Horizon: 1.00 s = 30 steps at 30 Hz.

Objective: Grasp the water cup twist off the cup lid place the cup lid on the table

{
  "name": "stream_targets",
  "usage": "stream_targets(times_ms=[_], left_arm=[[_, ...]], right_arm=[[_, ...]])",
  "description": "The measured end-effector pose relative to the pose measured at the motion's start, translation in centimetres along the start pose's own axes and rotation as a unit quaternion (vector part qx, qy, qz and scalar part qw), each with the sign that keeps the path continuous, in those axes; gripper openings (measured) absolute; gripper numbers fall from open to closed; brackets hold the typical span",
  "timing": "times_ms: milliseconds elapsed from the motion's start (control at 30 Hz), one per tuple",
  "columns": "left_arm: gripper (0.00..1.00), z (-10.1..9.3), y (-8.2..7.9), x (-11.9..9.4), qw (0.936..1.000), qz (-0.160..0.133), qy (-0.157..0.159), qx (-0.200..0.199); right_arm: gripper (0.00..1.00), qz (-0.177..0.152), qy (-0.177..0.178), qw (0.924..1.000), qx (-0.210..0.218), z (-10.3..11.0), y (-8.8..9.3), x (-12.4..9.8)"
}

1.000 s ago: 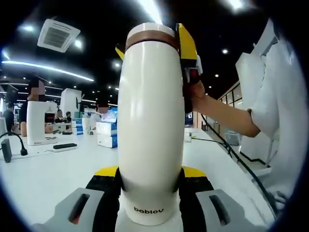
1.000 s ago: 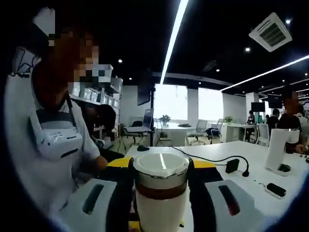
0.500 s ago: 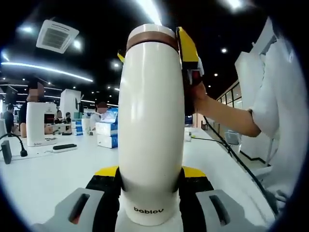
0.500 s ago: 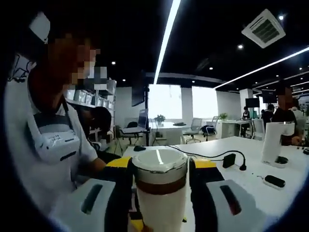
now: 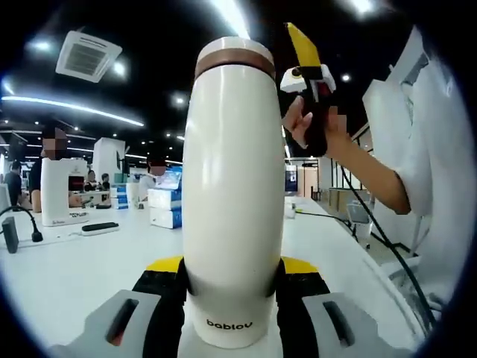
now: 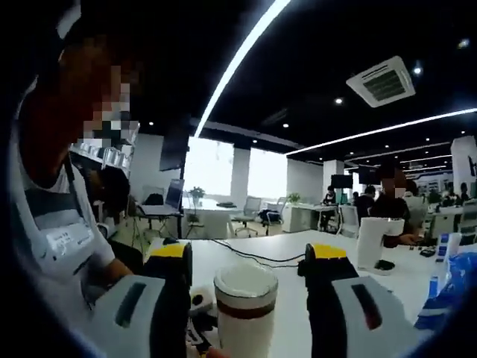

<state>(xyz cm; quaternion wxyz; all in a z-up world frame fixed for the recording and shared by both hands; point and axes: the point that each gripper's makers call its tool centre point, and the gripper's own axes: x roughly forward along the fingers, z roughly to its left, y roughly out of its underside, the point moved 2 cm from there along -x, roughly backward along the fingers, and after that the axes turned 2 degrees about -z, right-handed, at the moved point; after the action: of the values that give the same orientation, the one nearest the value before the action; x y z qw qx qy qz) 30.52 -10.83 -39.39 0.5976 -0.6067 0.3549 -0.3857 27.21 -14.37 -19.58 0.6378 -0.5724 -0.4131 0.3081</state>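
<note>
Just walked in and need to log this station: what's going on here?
A person is working on a white water cup with two hand-held grippers. The left gripper clamps the cup low on its body, holding it upright above the white table. The right gripper stands open, its jaws apart on either side of the cup lid, not touching it. The lid sits on the cup, above its brown band.

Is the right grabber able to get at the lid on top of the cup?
Probably yes. The right gripper is open, its jaws standing apart on either side of the cup lid, with nothing between. The left gripper holds the water cup steady.
</note>
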Motion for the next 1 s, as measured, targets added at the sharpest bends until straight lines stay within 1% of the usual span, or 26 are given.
stream_targets(times_ms=[33, 67, 100, 167, 200, 233, 267, 300, 367, 433, 467, 533, 633, 767, 867, 967, 1000], left_arm=[[0.48, 0.0, 0.0, 0.0, 1.0000, 0.000, 0.000, 0.000], [0.48, 0.0, 0.0, 0.0, 1.0000, 0.000, 0.000, 0.000], [0.48, -0.1, 0.0, 0.0, 1.0000, 0.000, 0.000, 0.000], [0.48, -0.1, 0.0, 0.0, 1.0000, 0.000, -0.001, 0.001], [0.48, 0.0, 0.0, 0.0, 1.0000, 0.000, -0.001, 0.000], [0.48, 0.0, 0.0, 0.0, 1.0000, 0.000, -0.001, 0.000], [0.48, -0.1, 0.0, 0.0, 1.0000, 0.000, -0.001, 0.000], [0.48, -0.1, 0.0, 0.0, 1.0000, 0.000, -0.001, 0.000], [0.48, -0.1, 0.0, 0.0, 1.0000, 0.000, -0.002, 0.000], [0.48, -0.1, 0.0, 0.0, 1.0000, 0.000, -0.002, 0.000], [0.48, -0.1, 0.0, 0.0, 1.0000, 0.000, -0.002, 0.000], [0.48, -0.1, 0.1, 0.0, 1.0000, 0.000, -0.002, 0.000], [0.48, -0.1, 0.1, 0.0, 1.0000, 0.000, -0.002, -0.001], [0.48, -0.2, 0.1, 0.0, 1.0000, 0.000, -0.002, -0.001], [0.48, -0.2, 0.1, 0.0, 1.0000, 0.000, -0.002, -0.002], [0.48, -0.1, 0.1, 0.0, 1.0000, 0.000, -0.002, -0.002], [0.48, -0.1, 0.1, 0.0, 1.0000, 0.001, -0.002, -0.002]], right_arm=[[0.67, 0.002, 0.014, 0.9998, 0.013, 0.3, 0.1, -0.1], [0.68, 0.003, 0.024, 0.9996, 0.013, 0.7, 0.2, -0.3], [0.68, 0.002, 0.026, 0.9996, 0.008, 1.1, 0.3, -0.4], [0.70, 0.012, 0.059, 0.9981, 0.014, 1.6, 1.1, -0.5], [0.71, 0.017, 0.072, 0.9972, 0.007, 2.0, 1.6, -0.6], [0.71, 0.020, 0.092, 0.9955, 0.009, 2.1, 2.0, -0.7], [0.71, 0.022, 0.118, 0.9927, 0.006, 2.1, 2.3, -0.9], [0.71, 0.026, 0.133, 0.9906, -0.013, 2.3, 2.5, -1.0], [0.71, 0.027, 0.168, 0.9848, -0.034, 2.9, 2.9, -1.1], [0.72, 0.027, 0.190, 0.9796, -0.059, 3.3, 3.1, -1.1], [0.72, 0.027, 0.202, 0.9768, -0.065, 3.6, 3.2, -1.0], [0.72, 0.026, 0.228, 0.9715, -0.059, 4.3, 3.8, -1.0], [0.73, 0.031, 0.270, 0.9599, -0.071, 4.5, 4.8, -1.1], [0.73, 0.036, 0.287, 0.9552, -0.061, 4.3, 5.6, -1.1], [0.71, 0.039, 0.293, 0.9537, -0.057, 4.0, 5.7, -1.2], [0.72, 0.043, 0.297, 0.9524, -0.051, 3.7, 5.9, -0.9], [0.73, 0.050, 0.302, 0.9507, -0.049, 3.4, 6.2, -0.7]])
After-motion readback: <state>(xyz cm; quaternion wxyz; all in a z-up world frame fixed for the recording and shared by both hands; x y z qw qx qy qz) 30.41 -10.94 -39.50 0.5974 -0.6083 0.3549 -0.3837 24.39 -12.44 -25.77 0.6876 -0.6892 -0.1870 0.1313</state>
